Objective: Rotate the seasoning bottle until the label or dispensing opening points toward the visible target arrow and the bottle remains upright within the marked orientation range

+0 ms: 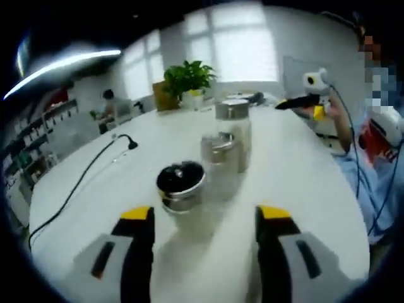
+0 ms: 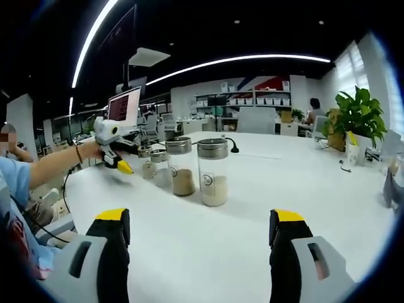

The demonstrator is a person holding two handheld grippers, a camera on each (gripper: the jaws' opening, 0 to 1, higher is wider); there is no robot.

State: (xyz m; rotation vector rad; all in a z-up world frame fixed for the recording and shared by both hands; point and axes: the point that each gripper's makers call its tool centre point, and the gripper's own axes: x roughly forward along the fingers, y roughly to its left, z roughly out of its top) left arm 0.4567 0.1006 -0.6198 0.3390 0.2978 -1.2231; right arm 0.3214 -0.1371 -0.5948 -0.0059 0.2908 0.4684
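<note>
Left gripper (image 1: 205, 222) gapes wide, gripping nothing – nearest jar (image 1: 181, 187) stands just beyond; right gripper (image 2: 200, 227) equally wide, bare – jars (image 2: 213, 172) upright farther off on the table (image 2: 284, 183)

Bright window (image 1: 243, 47) backlight; left view seems blurred.

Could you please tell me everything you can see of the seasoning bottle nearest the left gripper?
The nearest seasoning bottle is a clear, glass-looking jar with a shiny metal collar and a dark round top, holding pale powder in its lower part. It stands upright on the white table, just beyond the left gripper, whose yellow-tipped jaws stand open on either side without touching it. Two more bottles stand behind it. Blur hides any label or opening.
</note>
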